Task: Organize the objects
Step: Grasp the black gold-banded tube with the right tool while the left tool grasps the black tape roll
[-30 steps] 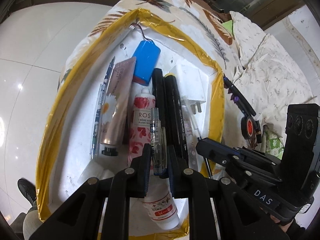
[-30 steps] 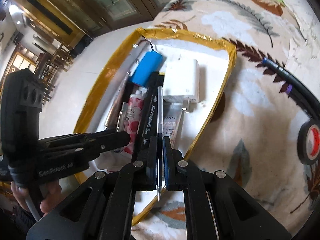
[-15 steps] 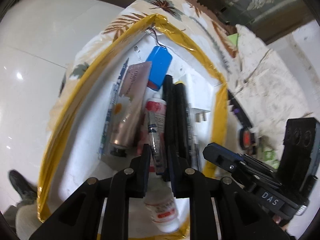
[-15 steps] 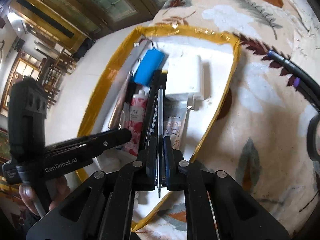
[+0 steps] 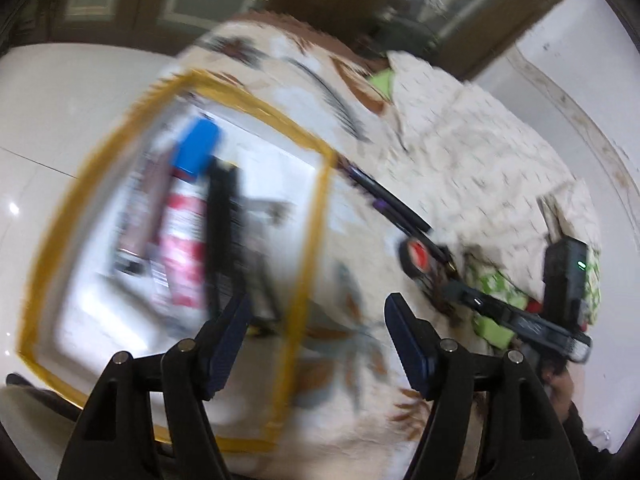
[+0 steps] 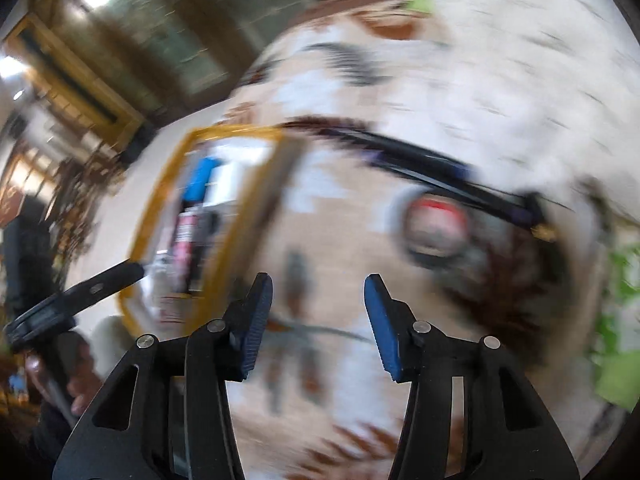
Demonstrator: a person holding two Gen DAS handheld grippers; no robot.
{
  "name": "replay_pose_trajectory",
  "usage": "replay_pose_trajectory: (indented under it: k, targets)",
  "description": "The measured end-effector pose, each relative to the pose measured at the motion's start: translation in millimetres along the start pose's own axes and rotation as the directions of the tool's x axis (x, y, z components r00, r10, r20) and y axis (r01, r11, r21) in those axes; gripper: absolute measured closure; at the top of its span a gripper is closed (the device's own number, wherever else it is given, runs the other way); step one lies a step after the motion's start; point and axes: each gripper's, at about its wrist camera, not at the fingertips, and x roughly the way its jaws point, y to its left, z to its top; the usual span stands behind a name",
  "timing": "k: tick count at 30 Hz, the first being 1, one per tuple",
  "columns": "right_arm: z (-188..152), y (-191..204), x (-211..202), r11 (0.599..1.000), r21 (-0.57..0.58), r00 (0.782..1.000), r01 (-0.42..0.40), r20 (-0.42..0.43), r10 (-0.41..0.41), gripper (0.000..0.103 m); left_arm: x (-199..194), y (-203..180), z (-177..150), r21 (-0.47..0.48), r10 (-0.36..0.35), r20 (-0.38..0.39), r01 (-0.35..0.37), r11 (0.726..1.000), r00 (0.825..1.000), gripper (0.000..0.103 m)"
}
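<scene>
Both views are smeared with motion blur. The left tool has just been opening; its jaws stand wide apart with nothing between them, over the leaf-print cloth beside the right edge of the yellow-rimmed white tray. The right tool has likewise just been opening and is empty, jaws spread above the same cloth.

In the tray, lying lengthwise side by side: a blue flat pack at the far end, a pink-and-red tube and black markers; finer items there are too blurred to tell.

Outside the tray, on the cloth toward its right edge, a roll of black tape with a red core lies touching a dark cable.
</scene>
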Motion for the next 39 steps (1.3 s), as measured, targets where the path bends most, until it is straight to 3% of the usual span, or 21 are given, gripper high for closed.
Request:
replay_pose_trajectory:
  k: [8, 18, 20, 21, 23, 27, 29, 31, 34, 39]
  targets:
    - [18.4, -80.1, -5.0, 0.984, 0.060, 0.986, 0.166, -0.007, -0.166, 0.055, 37.9, -54.0, -5.8, 0.050, -0.024, -0.095, 0.028, 0.998, 0.995, 0.033]
    - [42.3, -111.4, 27.5, 0.948, -0.041, 0.944, 0.316, -0.087, -0.319, 0.055, 114.4, -97.5, 20.5, 0.102, 0.046, -0.204, -0.026, 0.994, 0.978, 0.034]
    - [39.8, -117.8, 28.3, 0.951, -0.030, 0.949, 0.308, -0.062, -0.309, 0.055, 133.3, -101.3, 26.9, 0.094, 0.060, -0.231, -0.039, 0.995, 0.971, 0.036]
    - [38.8, -118.2, 27.2, 0.952, -0.029, 0.950, 0.306, -0.051, -0.307, 0.055, 142.2, -102.6, 30.0, 0.084, 0.064, -0.241, -0.045, 0.995, 0.968, 0.038]
    - [36.1, -117.9, 28.0, 0.949, -0.046, 0.949, 0.311, -0.042, -0.313, 0.055, 160.9, -109.4, 35.7, 0.079, 0.080, -0.261, -0.061, 0.995, 0.962, 0.052]
    - [36.5, -115.3, 30.5, 0.941, -0.078, 0.941, 0.328, -0.061, -0.333, 0.054, 196.8, -121.9, 44.9, 0.108, 0.156, -0.299, -0.129, 0.986, 0.941, 0.064]
    - [37.6, -118.3, 30.3, 0.944, -0.069, 0.943, 0.321, -0.065, -0.326, 0.054, 204.0, -129.0, 50.5, 0.126, 0.193, -0.277, -0.164, 0.978, 0.941, 0.067]
    - [35.9, -119.1, 30.6, 0.945, -0.072, 0.945, 0.318, -0.063, -0.322, 0.054, 208.7, -136.6, 53.8, 0.173, 0.252, -0.258, -0.212, 0.962, 0.933, 0.084]
    - [36.8, -119.8, 30.7, 0.948, -0.064, 0.948, 0.312, -0.044, -0.315, 0.054, 208.4, -141.3, 49.7, 0.232, 0.286, -0.243, -0.231, 0.945, 0.927, 0.089]
    - [40.7, -116.3, 34.3, 0.943, -0.048, 0.943, 0.328, -0.040, -0.330, 0.053, 191.0, -128.1, 38.0, 0.204, 0.233, -0.269, -0.182, 0.962, 0.935, 0.090]
